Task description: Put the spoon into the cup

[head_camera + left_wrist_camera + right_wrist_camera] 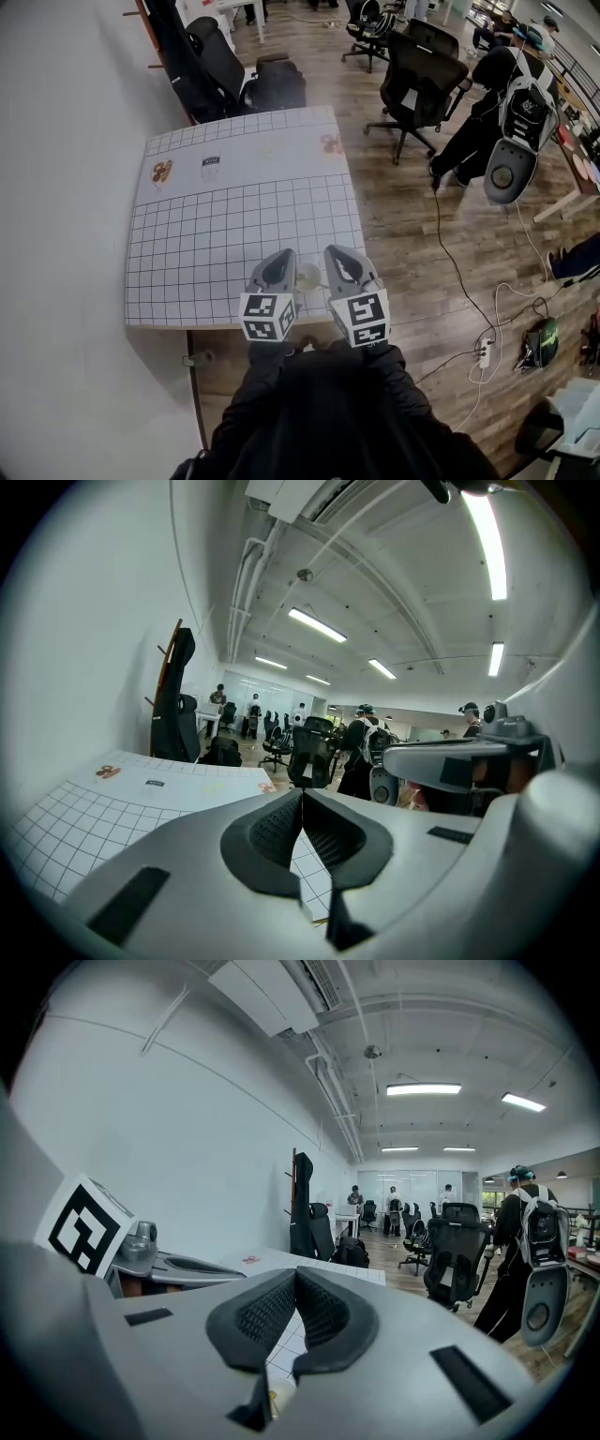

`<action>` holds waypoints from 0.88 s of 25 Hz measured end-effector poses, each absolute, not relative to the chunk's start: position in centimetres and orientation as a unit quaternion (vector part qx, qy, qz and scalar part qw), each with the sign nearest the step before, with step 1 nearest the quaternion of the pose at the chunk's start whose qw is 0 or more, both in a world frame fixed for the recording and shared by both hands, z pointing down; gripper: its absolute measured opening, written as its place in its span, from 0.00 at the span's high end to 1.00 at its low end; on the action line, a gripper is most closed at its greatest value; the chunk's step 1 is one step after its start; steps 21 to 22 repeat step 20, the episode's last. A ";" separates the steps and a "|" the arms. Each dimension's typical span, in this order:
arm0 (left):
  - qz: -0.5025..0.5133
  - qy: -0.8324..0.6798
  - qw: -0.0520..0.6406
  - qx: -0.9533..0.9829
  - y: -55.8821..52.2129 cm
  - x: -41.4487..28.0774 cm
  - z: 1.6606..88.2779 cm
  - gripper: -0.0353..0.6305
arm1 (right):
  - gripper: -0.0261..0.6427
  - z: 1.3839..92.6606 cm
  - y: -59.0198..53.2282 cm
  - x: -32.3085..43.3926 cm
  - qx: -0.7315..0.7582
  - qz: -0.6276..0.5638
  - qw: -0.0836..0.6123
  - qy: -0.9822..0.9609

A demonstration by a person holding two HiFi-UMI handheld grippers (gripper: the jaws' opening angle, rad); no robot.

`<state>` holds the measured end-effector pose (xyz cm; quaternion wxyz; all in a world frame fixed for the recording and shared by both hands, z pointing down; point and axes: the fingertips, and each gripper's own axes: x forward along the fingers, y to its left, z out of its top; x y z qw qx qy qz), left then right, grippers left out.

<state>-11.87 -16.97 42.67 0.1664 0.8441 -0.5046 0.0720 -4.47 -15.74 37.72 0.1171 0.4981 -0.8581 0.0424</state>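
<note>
Over the near edge of the white grid-printed counter, the grey left gripper and grey right gripper hover side by side, fingers closed on nothing, with a small pale round cup between them.

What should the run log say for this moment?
left hand-held gripper: shut, empty | right hand-held gripper: shut, empty | both: at near edge of table
</note>
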 end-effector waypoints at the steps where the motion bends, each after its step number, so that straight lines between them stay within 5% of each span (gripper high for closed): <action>1: 0.072 -0.505 0.167 0.844 -16.9 -12.0 42.8 0.90 | 0.93 37.8 -15.7 -4.6 0.499 0.042 0.117 -0.858; 22: 0.087 -0.498 0.185 0.843 -16.8 -13.3 45.6 0.90 | 0.93 40.3 -16.1 -5.6 0.509 0.057 0.129 -0.849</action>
